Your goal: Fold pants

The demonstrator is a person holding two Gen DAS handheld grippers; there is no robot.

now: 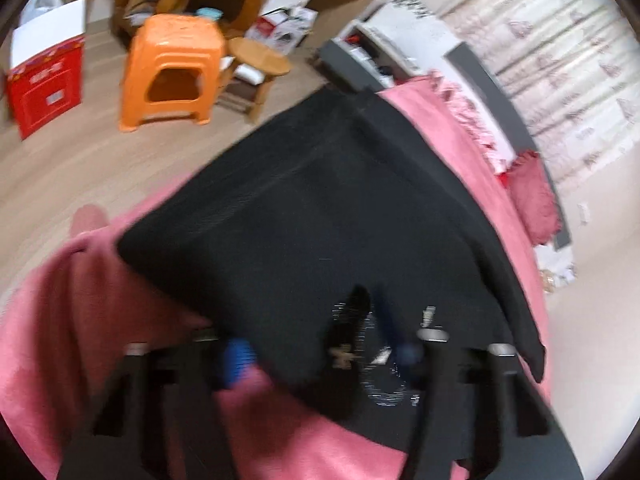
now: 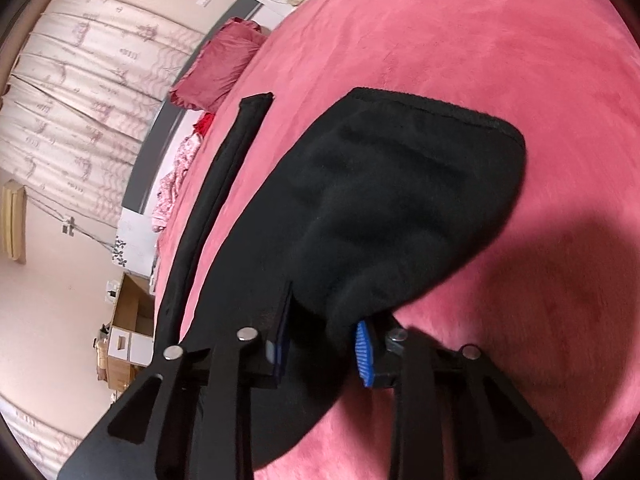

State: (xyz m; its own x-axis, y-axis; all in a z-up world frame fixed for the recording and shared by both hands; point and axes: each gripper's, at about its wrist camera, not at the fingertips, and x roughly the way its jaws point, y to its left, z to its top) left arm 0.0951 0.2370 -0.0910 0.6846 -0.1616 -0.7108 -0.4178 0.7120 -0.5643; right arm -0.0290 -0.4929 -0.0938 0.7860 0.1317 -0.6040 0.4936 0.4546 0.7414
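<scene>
Black pants (image 1: 320, 200) lie spread on a pink bed cover (image 1: 72, 320). My left gripper (image 1: 322, 356) hovers low over their near corner, and its blue pads (image 1: 236, 360) stand apart, with flat fabric and a small raised fold between them; the picture is blurred. In the right wrist view my right gripper (image 2: 322, 348) is shut on a bunched edge of the pants (image 2: 400, 200), and the fabric bulges out ahead of its blue pads (image 2: 364, 352). A narrow black strip of the pants (image 2: 224, 184) runs along the left on the pink cover (image 2: 480, 40).
An orange plastic stool (image 1: 172, 68), a small wooden stool (image 1: 256, 64), a red box (image 1: 44, 88) and cardboard boxes stand on the wood floor beyond the bed. A dark red pillow (image 2: 220, 68) lies at the bed's head, by a patterned curtain (image 2: 80, 100).
</scene>
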